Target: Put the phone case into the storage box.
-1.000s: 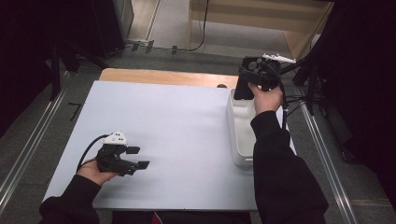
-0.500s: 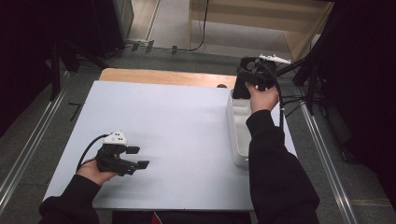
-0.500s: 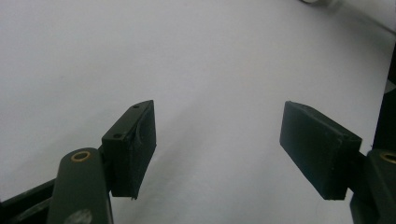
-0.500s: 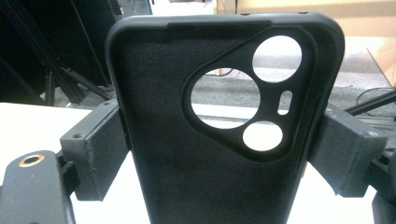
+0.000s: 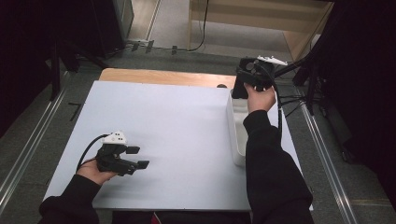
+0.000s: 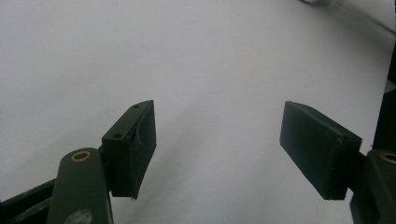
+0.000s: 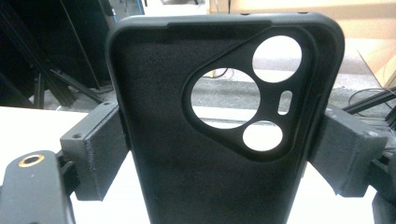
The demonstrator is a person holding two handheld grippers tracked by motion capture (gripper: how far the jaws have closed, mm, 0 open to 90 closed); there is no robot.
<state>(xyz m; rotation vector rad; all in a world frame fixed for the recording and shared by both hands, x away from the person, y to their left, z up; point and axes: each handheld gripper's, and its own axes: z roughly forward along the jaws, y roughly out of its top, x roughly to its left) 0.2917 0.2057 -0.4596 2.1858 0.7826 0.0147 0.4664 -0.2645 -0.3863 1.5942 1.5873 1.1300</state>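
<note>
Nothing has shifted noticeably since the earlier frames; my right gripper (image 7: 219, 154) stays clamped on the black phone case (image 7: 224, 116), seemingly above the white tray (image 5: 236, 140); my left gripper (image 6: 219, 154) rests agape on the table (image 5: 177, 130).

Honestly can't spot any readable text, logo or number anywhere here, not on the phone case (image 7: 219, 140), the grippers or the white table (image 5: 173, 121).

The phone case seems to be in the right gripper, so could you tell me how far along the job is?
Done: the right gripper has gripped the phone case above the white bin. In hand: holding it up. Left: setting it down; the left gripper waits open over the table.
</note>
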